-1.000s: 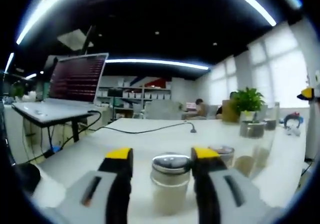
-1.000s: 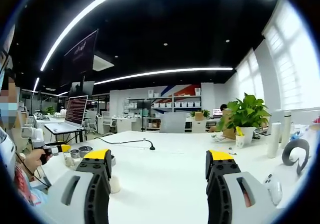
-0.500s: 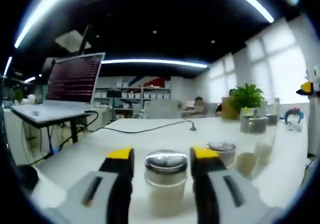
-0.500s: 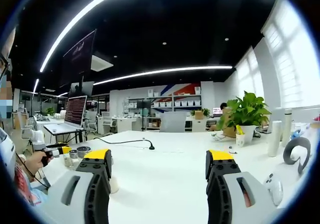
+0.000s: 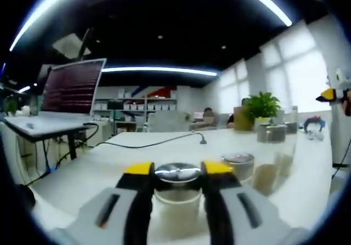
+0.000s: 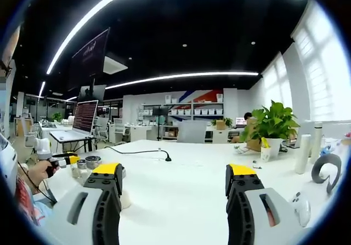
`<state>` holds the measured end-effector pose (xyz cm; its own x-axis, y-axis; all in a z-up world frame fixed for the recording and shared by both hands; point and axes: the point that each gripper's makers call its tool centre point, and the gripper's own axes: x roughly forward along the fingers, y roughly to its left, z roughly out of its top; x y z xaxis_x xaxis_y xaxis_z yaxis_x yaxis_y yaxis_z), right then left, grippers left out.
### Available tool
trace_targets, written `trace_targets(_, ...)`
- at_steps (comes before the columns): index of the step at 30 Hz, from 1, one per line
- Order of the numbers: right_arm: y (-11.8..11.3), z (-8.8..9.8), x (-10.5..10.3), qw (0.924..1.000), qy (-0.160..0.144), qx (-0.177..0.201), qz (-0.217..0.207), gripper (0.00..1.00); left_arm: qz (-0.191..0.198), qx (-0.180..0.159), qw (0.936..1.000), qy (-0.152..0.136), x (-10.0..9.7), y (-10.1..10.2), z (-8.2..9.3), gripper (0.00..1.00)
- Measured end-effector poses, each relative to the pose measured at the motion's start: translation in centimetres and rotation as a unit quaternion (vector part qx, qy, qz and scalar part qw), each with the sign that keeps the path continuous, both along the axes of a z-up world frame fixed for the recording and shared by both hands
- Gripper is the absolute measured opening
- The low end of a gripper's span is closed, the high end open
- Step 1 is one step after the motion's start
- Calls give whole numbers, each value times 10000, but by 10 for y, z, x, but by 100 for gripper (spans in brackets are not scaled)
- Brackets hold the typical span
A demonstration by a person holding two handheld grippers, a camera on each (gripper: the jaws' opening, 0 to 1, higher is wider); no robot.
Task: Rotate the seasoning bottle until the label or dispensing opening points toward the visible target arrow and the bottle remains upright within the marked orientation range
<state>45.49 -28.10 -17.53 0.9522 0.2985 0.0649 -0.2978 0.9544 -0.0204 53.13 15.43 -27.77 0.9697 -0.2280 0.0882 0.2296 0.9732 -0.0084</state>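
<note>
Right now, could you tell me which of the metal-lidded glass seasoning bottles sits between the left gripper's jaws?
The nearest glass seasoning bottle, pinched by the left gripper; the other bottle stands behind, right.

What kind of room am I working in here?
Most likely an open-plan office: long white desks, a laptop on a side table, shelving with boxes along the far wall, and a potted plant.

Glossy metal lid (image 5: 176, 172) (clear bottle (image 5: 175, 215)), matt table (image 5: 82, 171).

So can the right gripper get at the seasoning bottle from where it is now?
Probably not without moving: the right gripper hangs open over bare table, while the seasoning bottle sits off to its left, already clamped between the left gripper jaws.
</note>
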Motion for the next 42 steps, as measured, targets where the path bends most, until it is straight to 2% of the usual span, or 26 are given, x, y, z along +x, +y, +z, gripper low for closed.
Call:
trace_targets(14, -1, 5, -10, 9999, -109, -49, -61, 79, -636, -76, 9979, -123, 2, -1, -1, 35)
trace_targets(17, -1, 5, -10, 9999, -112, -61, -54, 79, -784, -63, 9969, -73, 3, -2, -1, 35)
trace_targets(19, -2, 3, -9, 9999, -86, -67, -42, 79, -1034, -57, 9946, -24, 3, -5, -2, 35)
trace_targets(23, -4, 1, -8, 10000, -43, -30, -75, 79, -1194, -43, 9928, -27, 3, -5, -3, 35)
trace_targets(25, -5, 2, -9, 9999, -57, -41, -84, 79, -1491, 39, 9888, -59, 2, -10, -3, 35)
trace_targets(26, -6, 2, -10, 9999, -78, -43, -93, 79, -1560, -86, 9877, -55, 3, -9, -2, 35)
trace_targets(28, -6, 3, -10, 9999, -95, -55, -105, 79, -1748, -90, 9845, -67, 3, -9, -3, 35)
trace_targets(42, -4, 1, -9, 10000, -37, -36, -63, 79, -2474, -145, 9687, -106, 3, -16, -3, 35)
